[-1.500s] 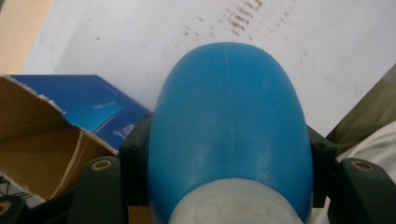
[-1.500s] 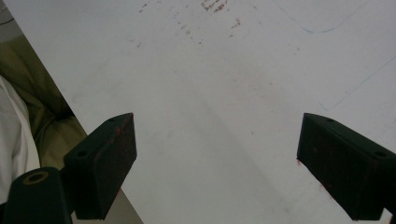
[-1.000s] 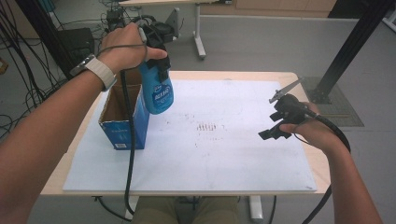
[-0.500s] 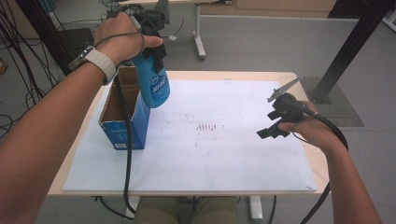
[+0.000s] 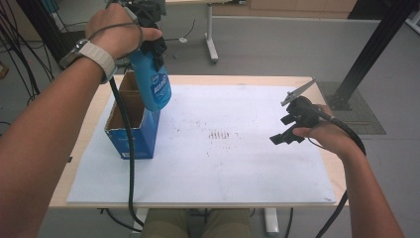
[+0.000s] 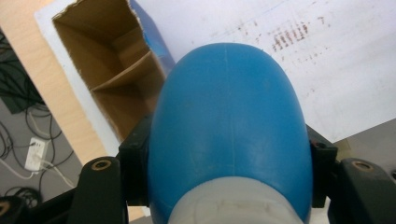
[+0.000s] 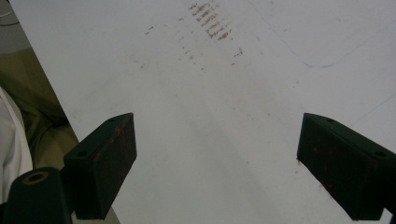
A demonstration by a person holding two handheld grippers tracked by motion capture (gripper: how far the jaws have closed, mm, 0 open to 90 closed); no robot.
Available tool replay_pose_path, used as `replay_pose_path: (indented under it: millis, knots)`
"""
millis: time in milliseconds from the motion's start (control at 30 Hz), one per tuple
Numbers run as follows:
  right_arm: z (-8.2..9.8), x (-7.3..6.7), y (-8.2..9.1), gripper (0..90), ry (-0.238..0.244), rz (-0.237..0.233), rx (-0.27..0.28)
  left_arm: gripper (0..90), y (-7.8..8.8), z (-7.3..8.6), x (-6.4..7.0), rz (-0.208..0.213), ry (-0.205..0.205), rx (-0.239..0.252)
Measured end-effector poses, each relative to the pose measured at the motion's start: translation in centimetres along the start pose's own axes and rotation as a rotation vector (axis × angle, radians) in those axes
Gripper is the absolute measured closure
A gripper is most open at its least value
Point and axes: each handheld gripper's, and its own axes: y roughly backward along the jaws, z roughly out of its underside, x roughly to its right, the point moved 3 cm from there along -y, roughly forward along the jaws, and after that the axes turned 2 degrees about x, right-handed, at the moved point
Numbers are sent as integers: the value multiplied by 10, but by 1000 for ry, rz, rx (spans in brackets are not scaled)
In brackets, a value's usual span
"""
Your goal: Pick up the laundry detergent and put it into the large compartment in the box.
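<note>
I hold one blue bottle (image 5: 152, 84) in my left gripper (image 5: 148, 29), clear of the table and above the box (image 5: 130, 130). The body is smooth blue plastic, rounded and widening toward the base, with a white printed label on its side. A white collar sits at the neck, next to the jaws, as seen in the left gripper view (image 6: 224, 140). The bottle hangs base down, tilted slightly, its lower end just over the box's right edge. The jaws clamp it on both sides near the neck. The box is blue cardboard, open-topped, divided inside by a partition, standing upright at the table's left edge.
</note>
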Motion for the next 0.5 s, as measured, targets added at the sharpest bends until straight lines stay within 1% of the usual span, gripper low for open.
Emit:
replay_pose_path:
  millis: [167,200,367,500]
  knots:
    - [-2,0,-2,120,10,-5,4,378,3,3,-4,7,32,-1]
    - [-3,0,-2,120,11,-6,4,378,4,4,-5,5,31,-2]
    - [-4,0,-2,120,15,-7,8,378,7,5,-5,-4,50,-5]
    - [-4,1,-2,120,23,-11,13,378,10,6,-7,-3,67,4]
